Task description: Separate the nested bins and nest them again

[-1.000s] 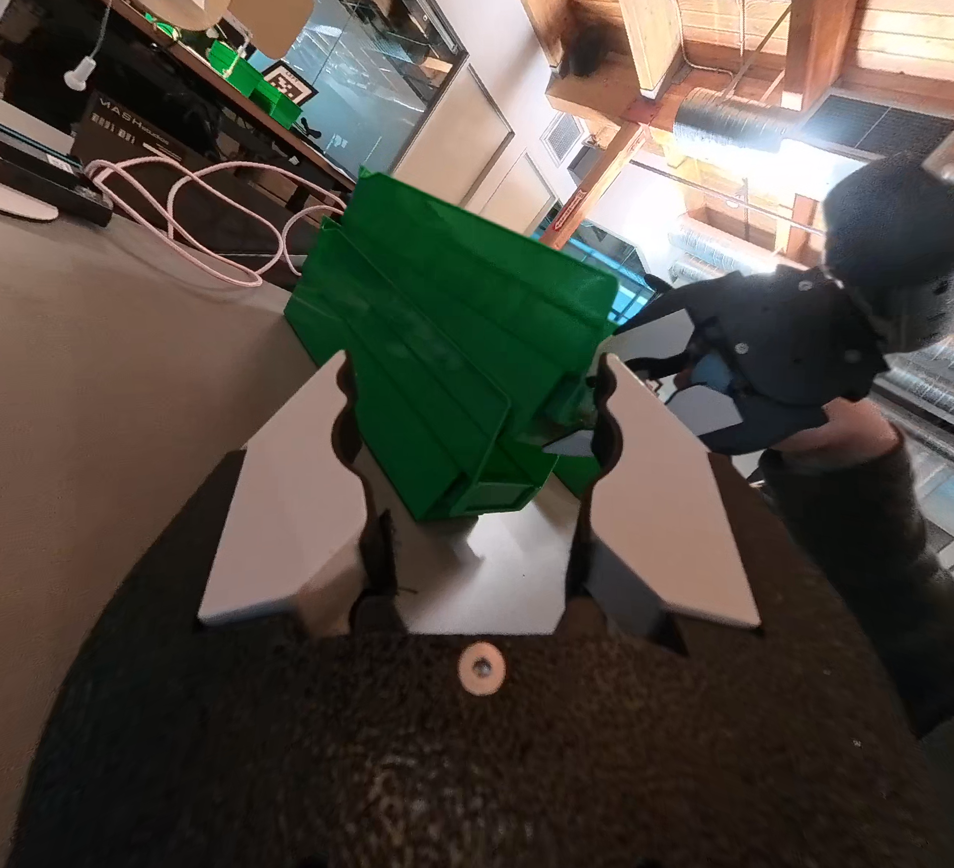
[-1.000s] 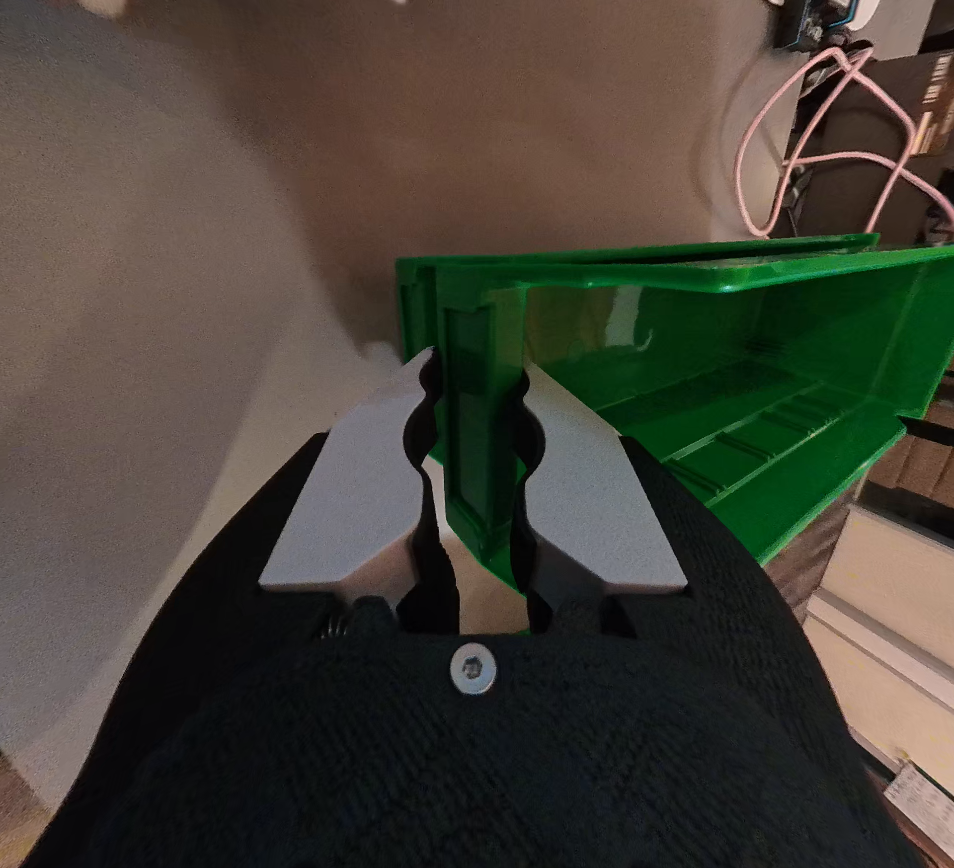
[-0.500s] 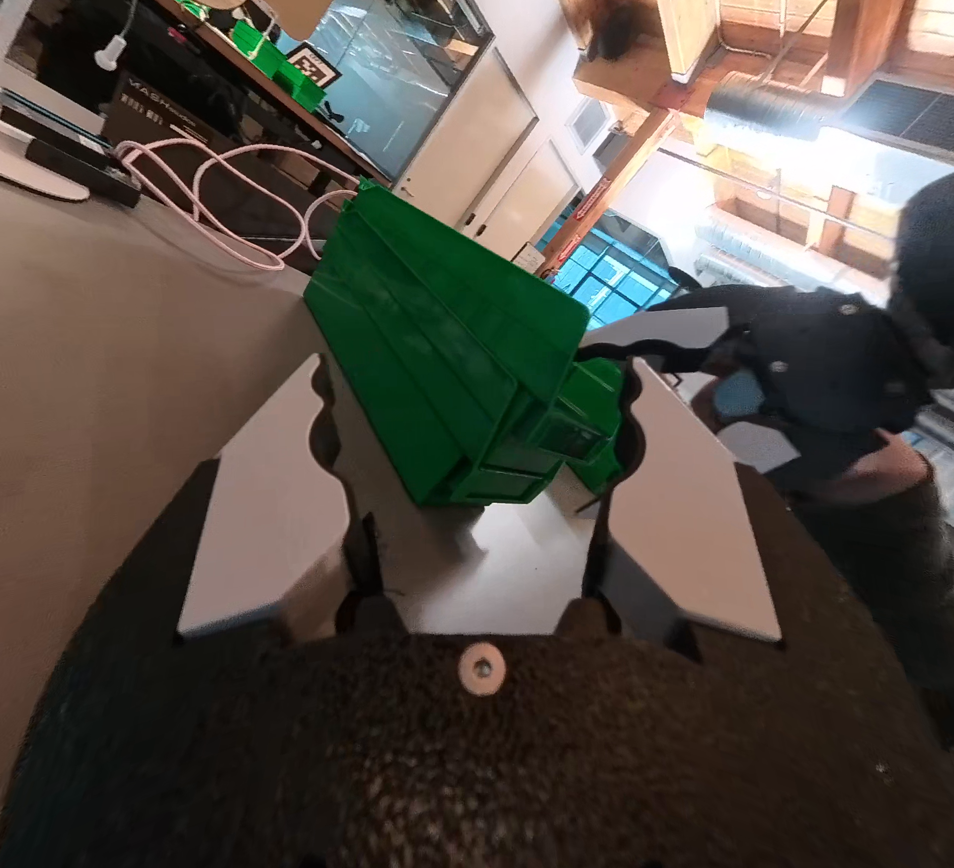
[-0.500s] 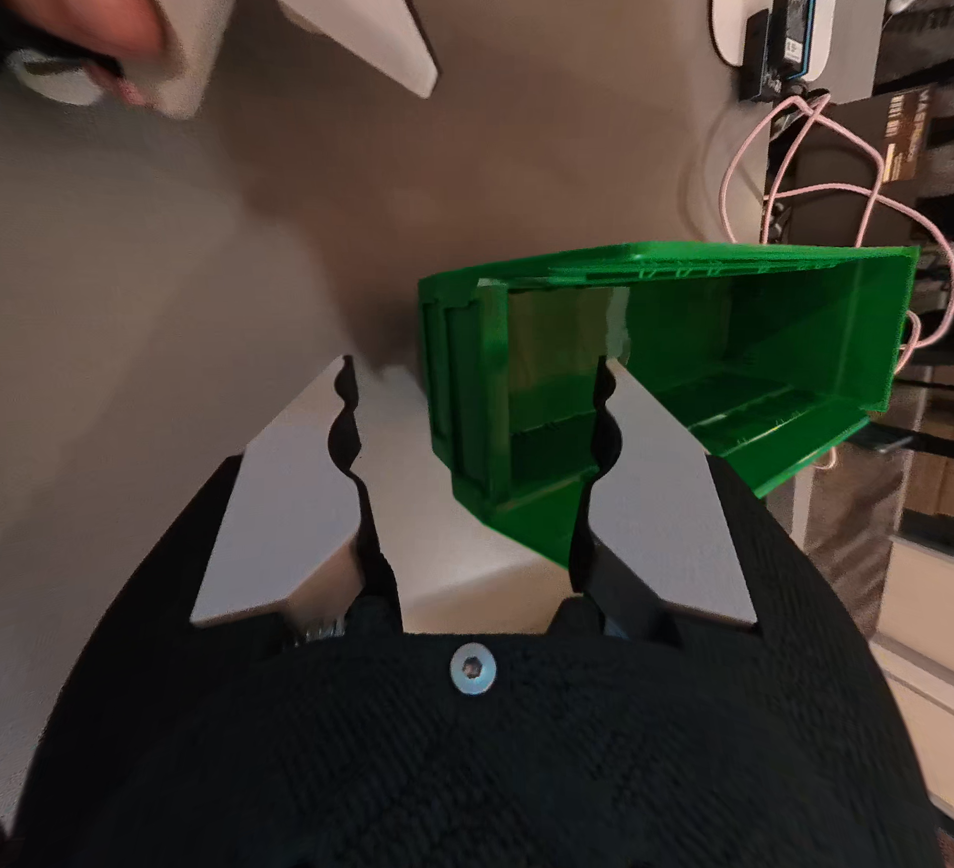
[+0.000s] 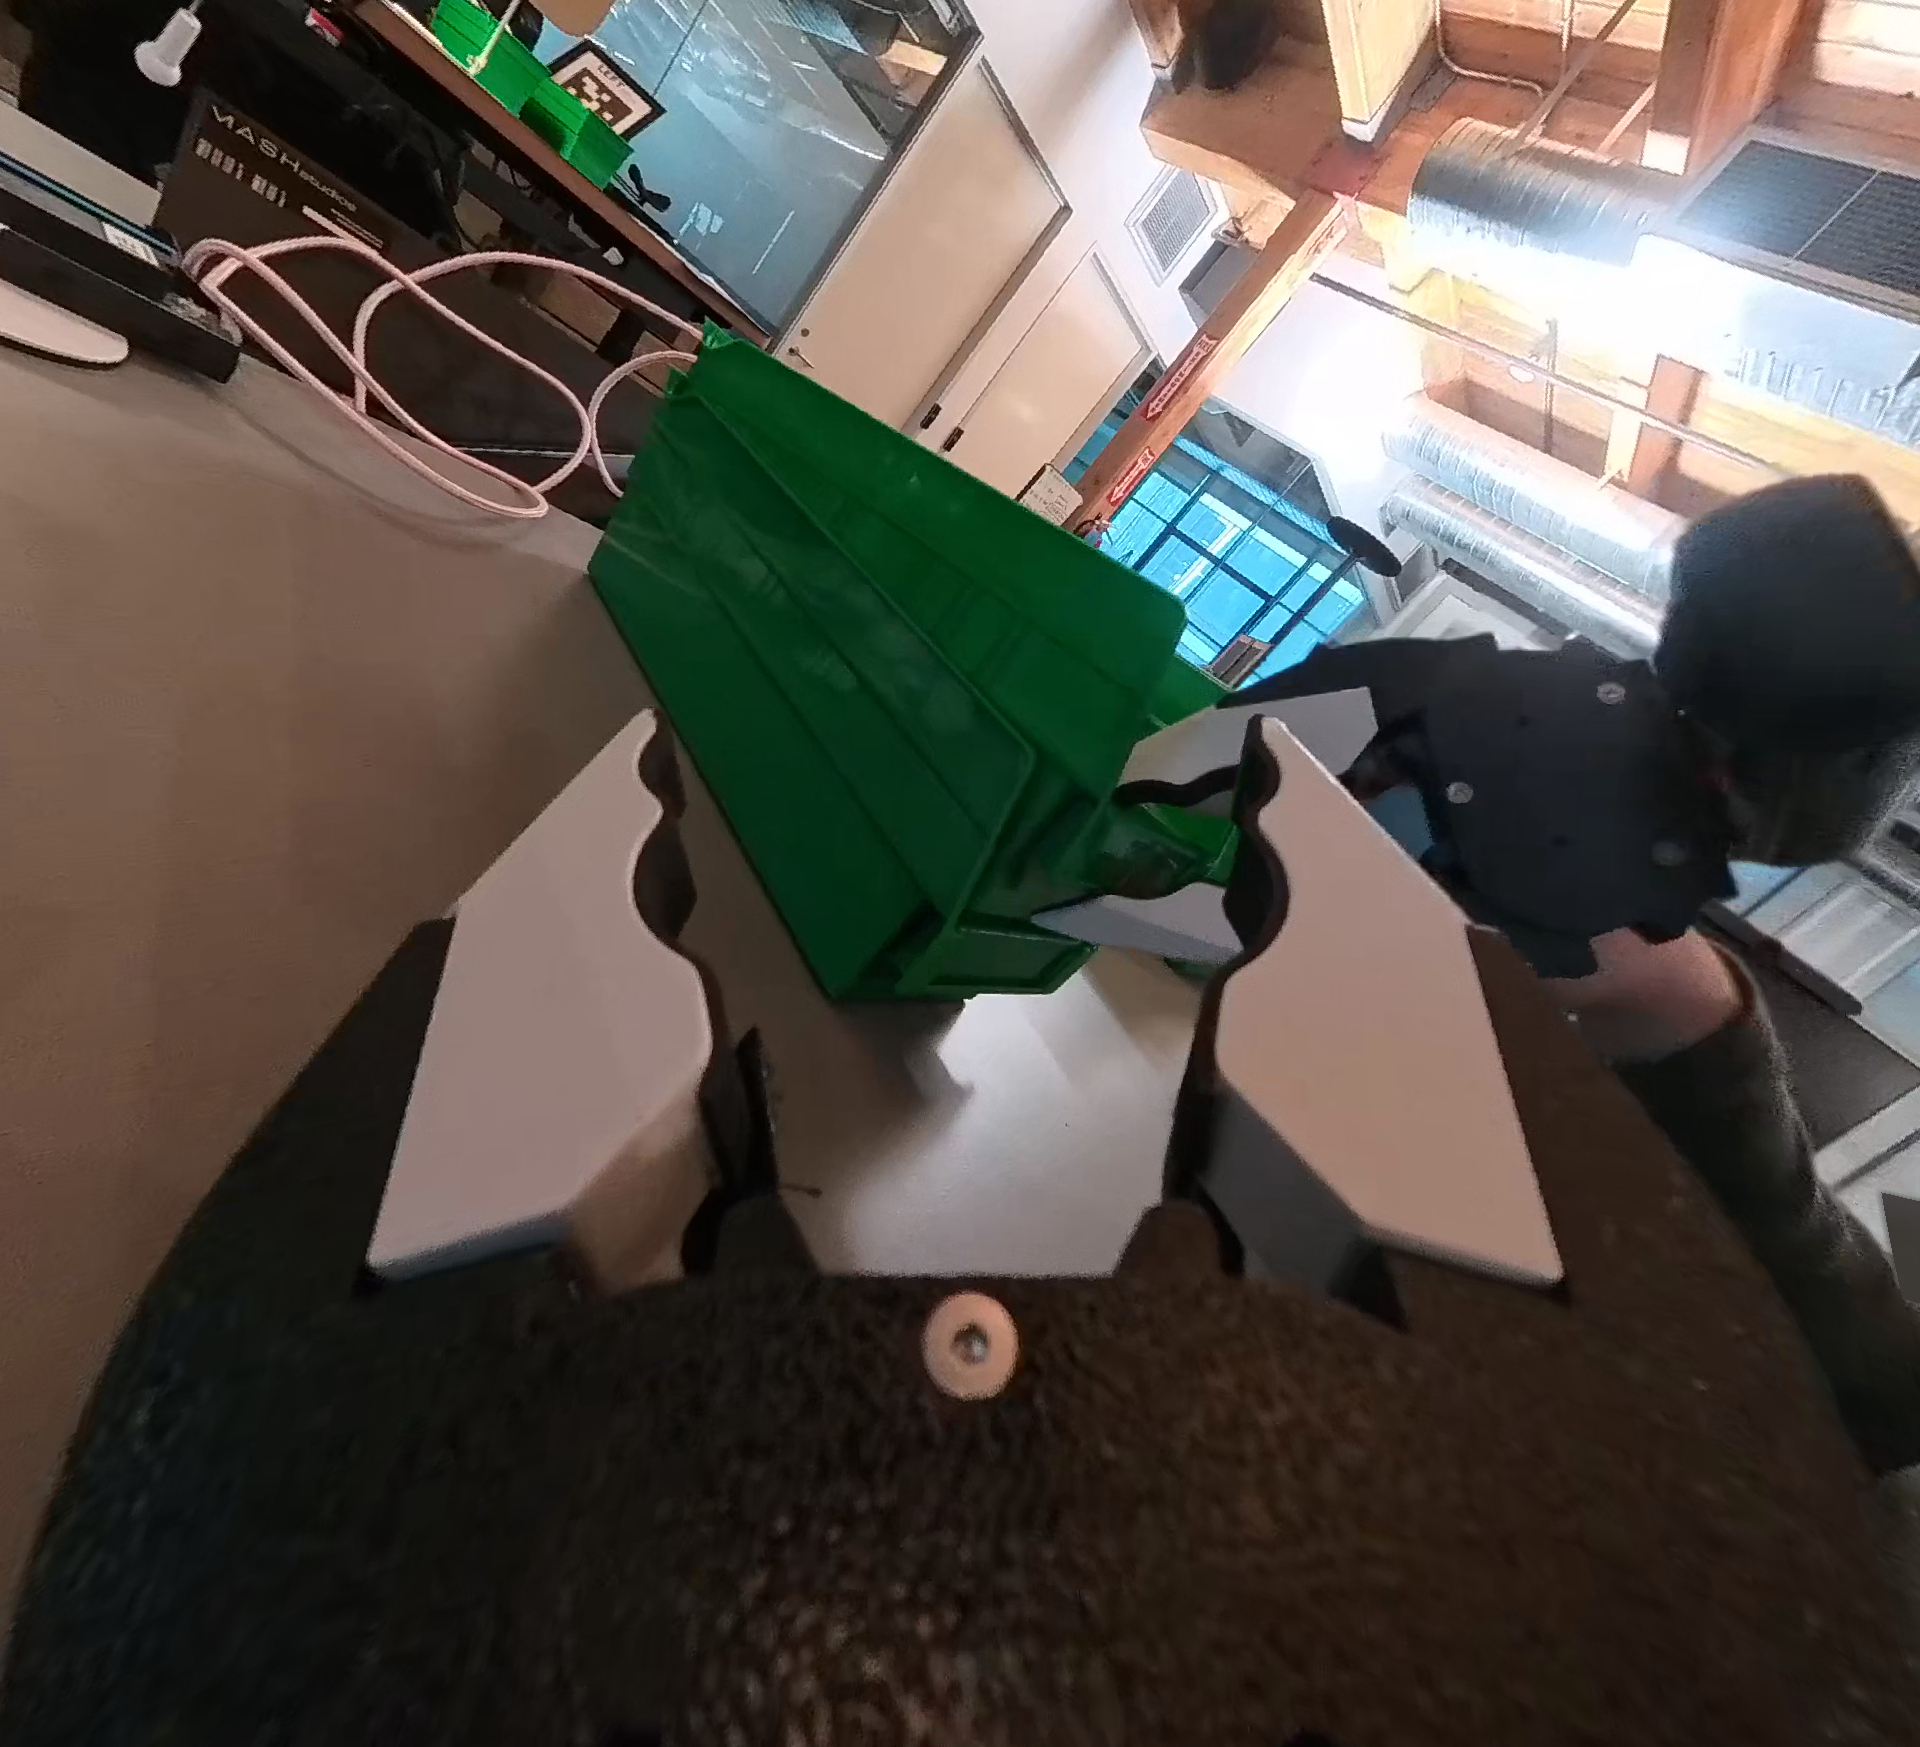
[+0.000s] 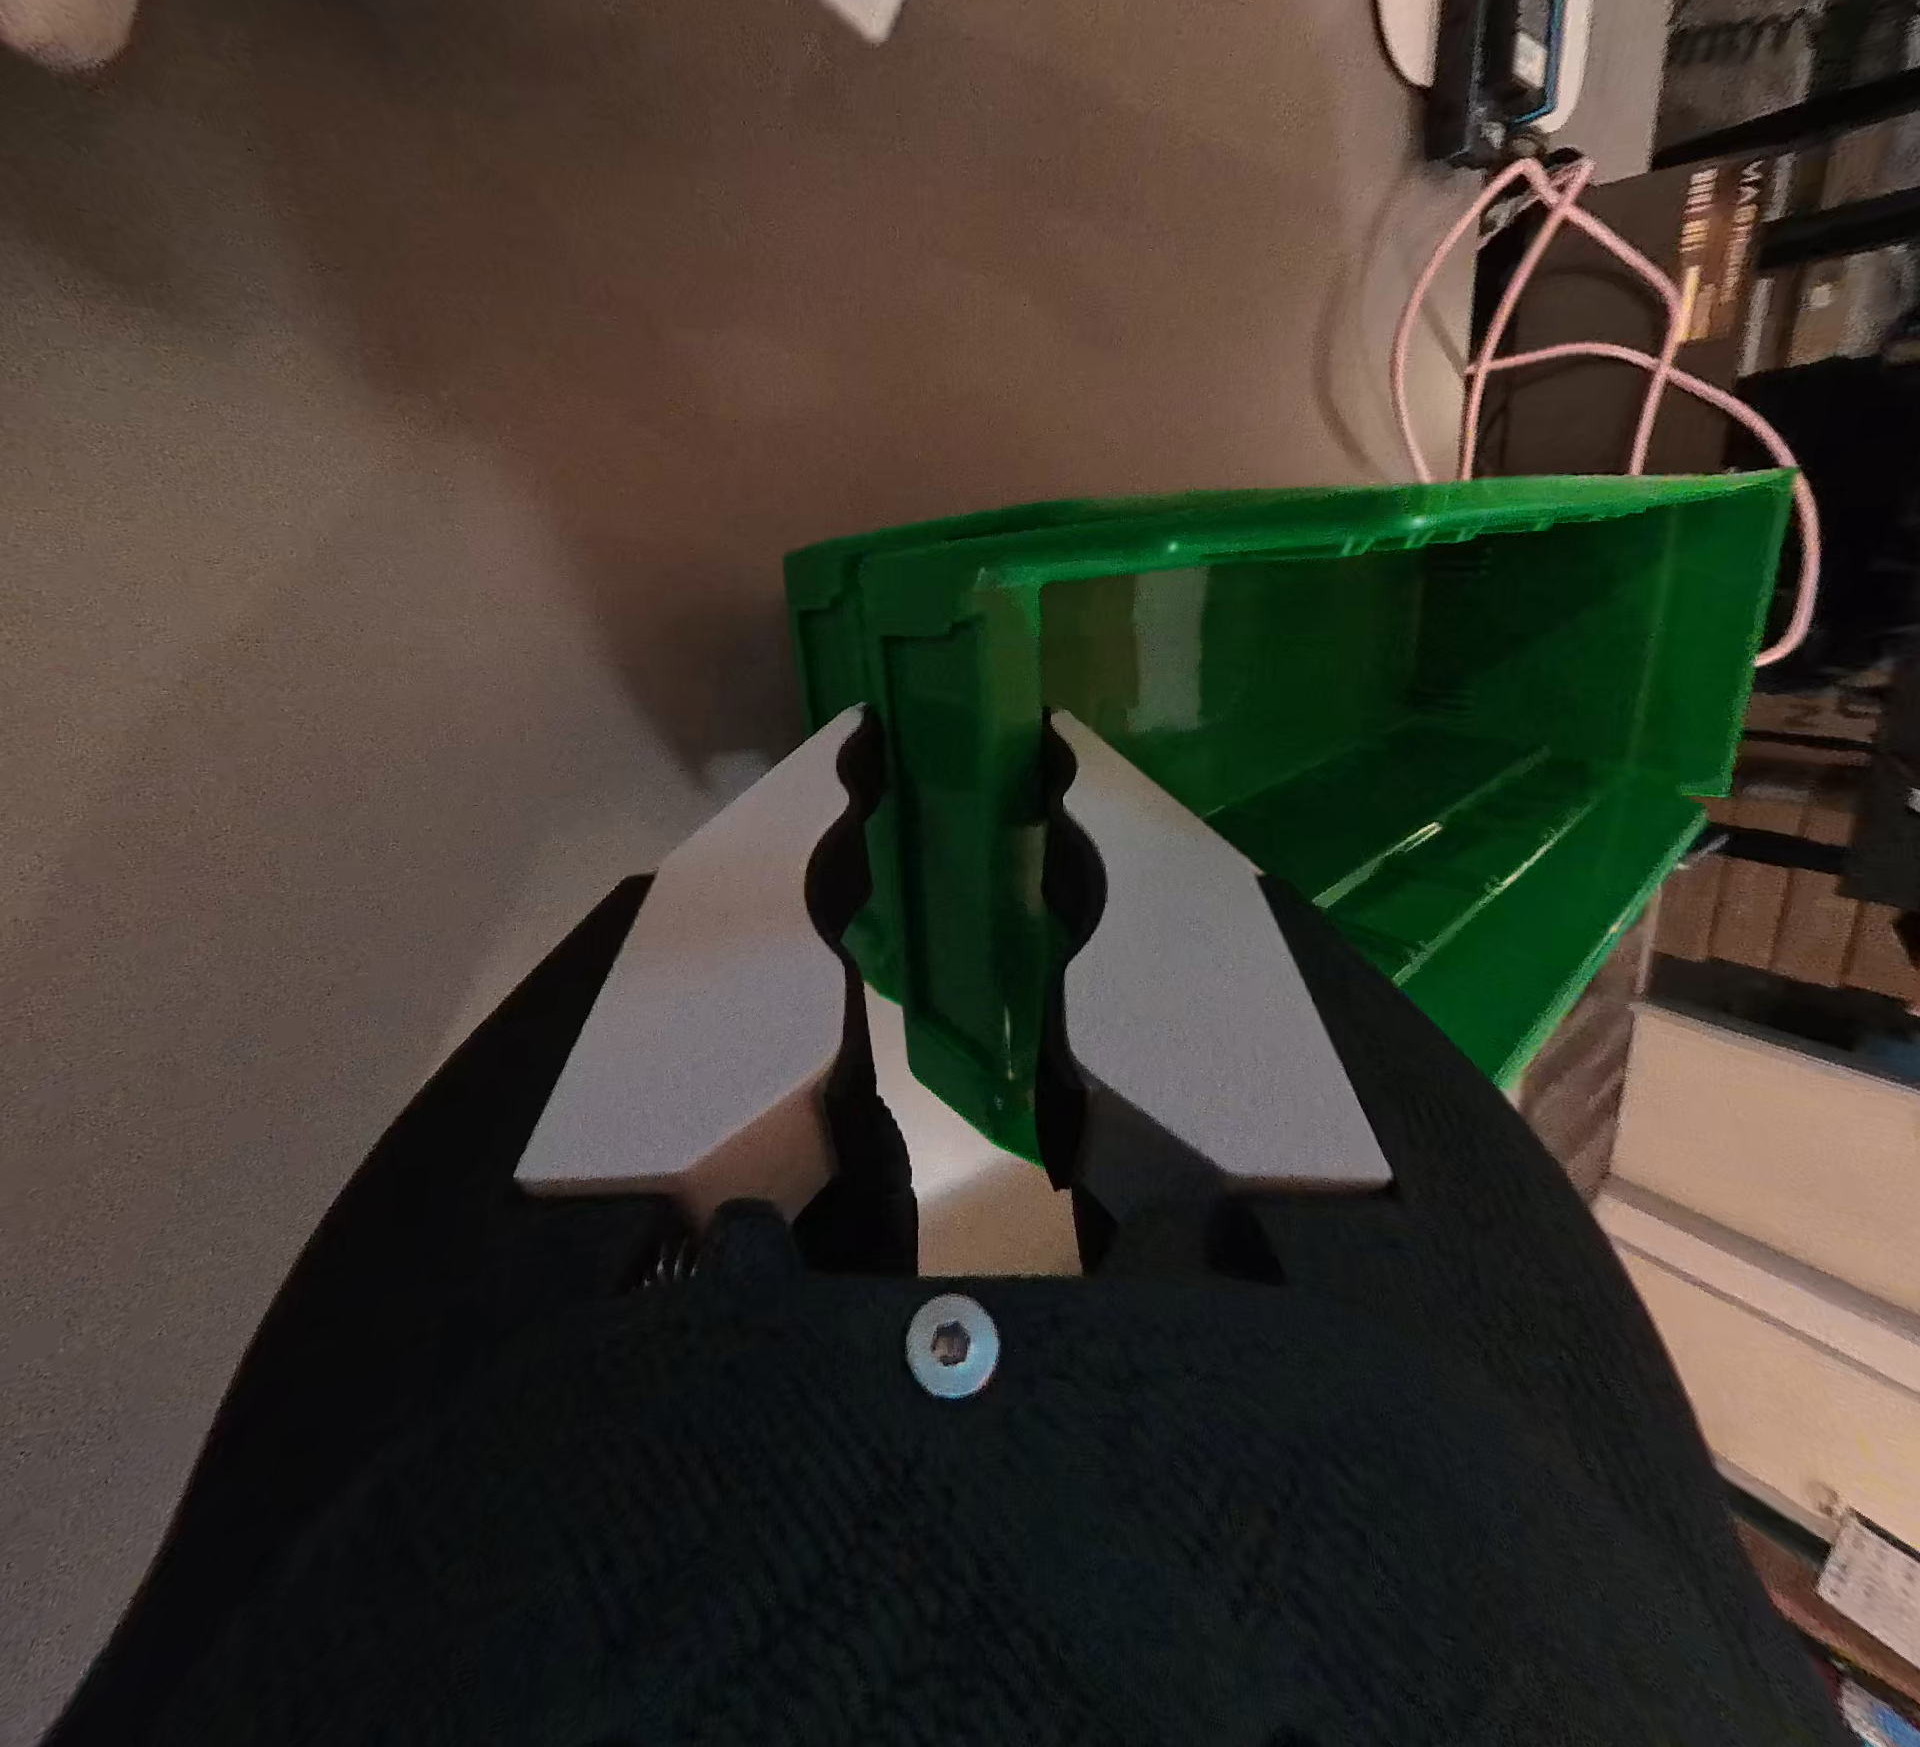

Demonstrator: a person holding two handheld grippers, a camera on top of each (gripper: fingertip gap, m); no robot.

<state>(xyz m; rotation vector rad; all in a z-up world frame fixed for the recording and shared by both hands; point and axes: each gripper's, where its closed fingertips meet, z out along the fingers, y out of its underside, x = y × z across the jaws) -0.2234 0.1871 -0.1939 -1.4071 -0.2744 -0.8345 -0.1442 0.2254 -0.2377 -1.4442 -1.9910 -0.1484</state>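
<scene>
Two claws on the job here, so left to right. My left claw [image 5: 956,876] is spread wide, holding nothing, hanging just above the tabletop [image 5: 239,762] right at the near corner of the green bins [image 5: 883,710]. The bins sit on the tabletop near its far edge, one inside the other; you can see the doubled rims stepped at the end wall. Behind them a pink cable [image 5: 436,367] loops off the edge.

My right claw [image 6: 951,876] is clamped on the end wall of the bins [image 6: 1351,741], one finger outside and one in the cavity. From here I can't tell if it's pinching just the inner bin's wall or both walls together.

Looks to me like we're at the start of the separating step: the bins are not yet pulled apart. Next thing I'd want is the left claw closing on the outer bin's rim or pinning it down, so the right one can draw the inner bin out without dragging the whole stack.
</scene>
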